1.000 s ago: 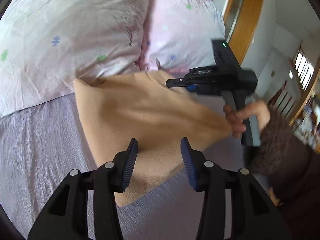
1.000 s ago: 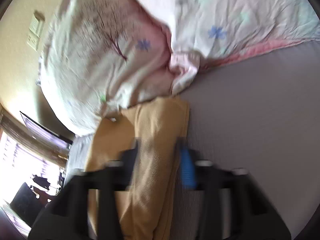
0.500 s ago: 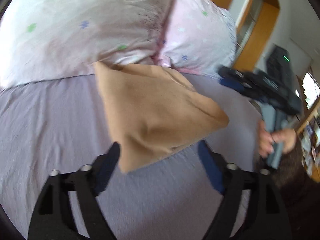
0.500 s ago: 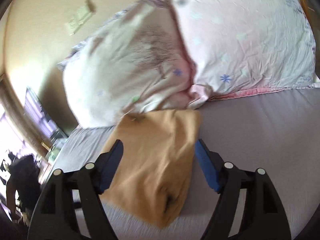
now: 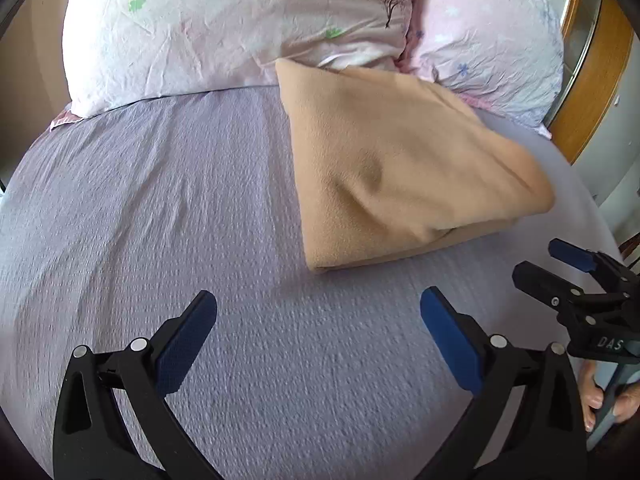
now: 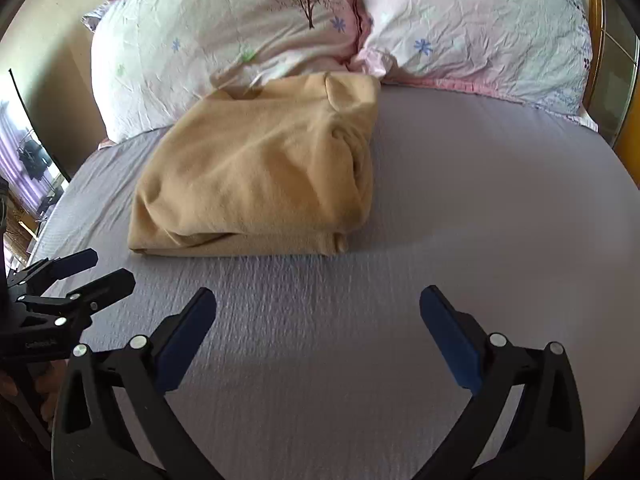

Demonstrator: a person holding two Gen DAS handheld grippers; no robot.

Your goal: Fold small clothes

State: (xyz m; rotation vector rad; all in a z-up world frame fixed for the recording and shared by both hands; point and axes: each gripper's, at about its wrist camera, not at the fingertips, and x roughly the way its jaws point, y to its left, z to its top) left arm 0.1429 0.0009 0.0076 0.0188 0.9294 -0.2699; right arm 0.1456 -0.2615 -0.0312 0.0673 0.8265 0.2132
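Both grippers, left [image 5: 318, 334] and right [image 6: 318, 332], hung with fingers spread, empty, the folded tan fleece garment [image 6: 256, 172] lying ahead of them on the lilac bedsheet [image 6: 480, 208]. Its puffy top layer looked ready to slump open; a one-sided nudge would probably undo that fold.

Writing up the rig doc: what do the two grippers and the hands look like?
Both the left gripper and right gripper are matte black, angular frames with silver rivets and blue ribbed pads on the fingers. White lettering marks the bodies. No cables visible. A bare hand wraps a grey handle; a dark sleeve edge shows below it.

Floral pillows [image 5: 240, 24] on lilac bedsheet [image 5: 160, 200]
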